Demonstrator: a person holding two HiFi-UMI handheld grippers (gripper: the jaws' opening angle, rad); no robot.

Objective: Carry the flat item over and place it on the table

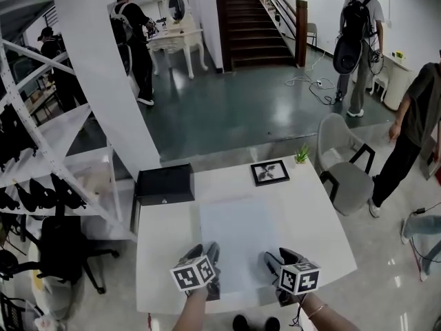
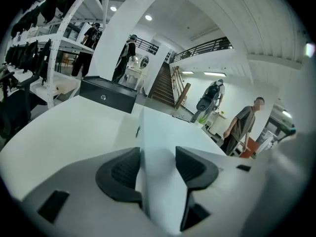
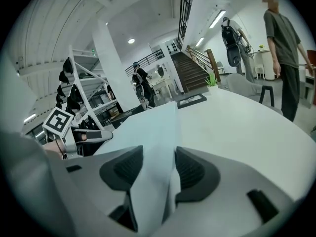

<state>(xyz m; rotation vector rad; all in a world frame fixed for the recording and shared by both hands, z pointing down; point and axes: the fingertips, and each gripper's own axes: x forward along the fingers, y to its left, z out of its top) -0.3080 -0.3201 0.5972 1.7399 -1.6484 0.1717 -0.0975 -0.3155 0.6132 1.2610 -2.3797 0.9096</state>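
Note:
A pale, thin flat sheet [image 1: 238, 236] lies spread on the white table [image 1: 165, 254], its near edge towards me. My left gripper [image 1: 205, 252] holds the near left corner and my right gripper [image 1: 279, 261] the near right corner. In the left gripper view the sheet [image 2: 158, 132] rises between the two dark pads of the left gripper [image 2: 158, 169] and touches both. The right gripper view shows the same: the sheet [image 3: 158, 132] sits buckled between the narrow jaws of the right gripper [image 3: 158, 169]. Both grippers rest low at the table's near edge.
A black box [image 1: 164, 183] sits at the table's far left corner, a framed picture [image 1: 270, 172] and a small plant [image 1: 302, 156] at the far right. A grey chair [image 1: 341, 164] and a person [image 1: 413, 129] stand right of the table; white shelving [image 1: 62, 150] stands left.

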